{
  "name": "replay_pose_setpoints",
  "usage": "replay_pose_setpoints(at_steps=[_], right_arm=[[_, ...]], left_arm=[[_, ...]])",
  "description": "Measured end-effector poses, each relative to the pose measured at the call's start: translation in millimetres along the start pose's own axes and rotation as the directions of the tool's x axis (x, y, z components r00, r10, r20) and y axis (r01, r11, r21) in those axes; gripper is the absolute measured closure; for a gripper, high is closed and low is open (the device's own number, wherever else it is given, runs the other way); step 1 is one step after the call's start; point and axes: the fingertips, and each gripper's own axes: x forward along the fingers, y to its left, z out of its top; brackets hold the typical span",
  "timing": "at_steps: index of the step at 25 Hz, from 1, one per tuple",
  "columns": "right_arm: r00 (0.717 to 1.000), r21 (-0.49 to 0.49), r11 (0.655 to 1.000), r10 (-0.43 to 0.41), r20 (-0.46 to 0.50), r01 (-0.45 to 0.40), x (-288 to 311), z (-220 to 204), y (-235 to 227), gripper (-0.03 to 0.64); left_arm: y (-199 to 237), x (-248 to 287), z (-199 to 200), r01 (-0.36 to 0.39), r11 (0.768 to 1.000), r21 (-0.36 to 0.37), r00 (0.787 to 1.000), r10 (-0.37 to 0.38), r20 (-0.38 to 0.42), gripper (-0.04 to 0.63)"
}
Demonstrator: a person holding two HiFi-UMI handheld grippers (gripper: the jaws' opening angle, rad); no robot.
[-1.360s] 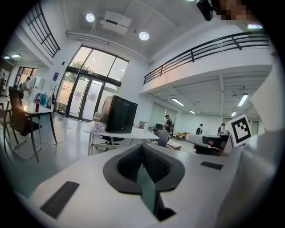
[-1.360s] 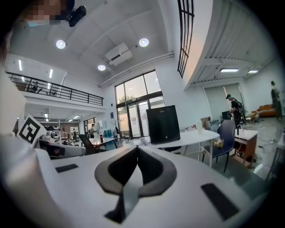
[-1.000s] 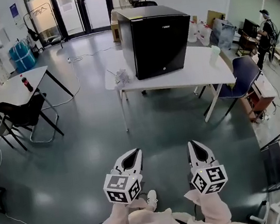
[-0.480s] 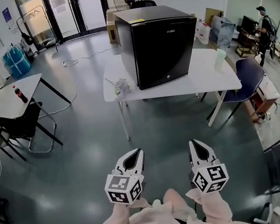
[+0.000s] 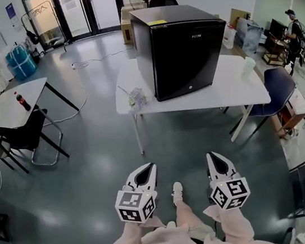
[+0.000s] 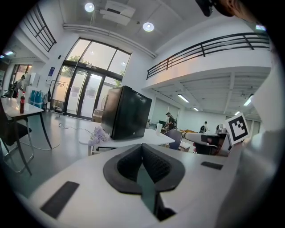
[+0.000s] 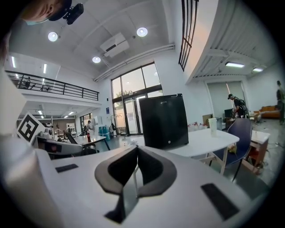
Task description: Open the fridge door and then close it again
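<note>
- Since the earlier frames we have come nearer to the fridge (image 5: 180, 49). It and its table (image 5: 233, 89) now fill more of the head view, and a shoe (image 5: 177, 191) has appeared on the floor between our two grippers.
- The grippers sit at the same spot low in that view as before, side by side and apart from each other.
- We hold the left gripper (image 5: 145, 172) out in front of the body, pointing forward and slightly down, with its marker cube toward us. Its jaws are pressed together with nothing between them.
- We hold the right gripper (image 5: 215, 160) the same way, level with the left. Its jaws are also closed on nothing.
- Our forearms, in pale sleeves (image 5: 232, 227), come up from the bottom edge roughly parallel, one behind each gripper.
- The fridge is black and stands on the white table ahead, well apart from both grippers. Its door is closed.
- Both gripper views look past their closed jaws toward the fridge.
- On the table, a small pale bundle (image 5: 136, 97) lies just left of the fridge and a cup (image 5: 248, 66) stands near the right end.
- A blue chair (image 5: 275, 87) stands at the table's right side.
</note>
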Motion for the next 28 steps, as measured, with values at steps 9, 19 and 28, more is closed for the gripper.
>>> replay_pose_setpoints(at_steps=[9,19,28], right_arm=[[1.000,-0.030,0.999,0.018,-0.006,-0.019,87,30,-48,0.604],[0.994,-0.156,0.982,0.109,-0.004,-0.108,210,89,-99,0.603],[0.962,-0.339,0.907,0.273,0.020,-0.250,289,133,-110,0.603]], left_arm=[[33,91,41,-0.011,1.000,0.002,1.000,0.011,0.021,0.584],[74,200,103,-0.044,0.999,0.006,0.996,0.044,0.073,0.584],[105,253,132,-0.095,0.995,0.013,0.989,0.093,0.119,0.584]])
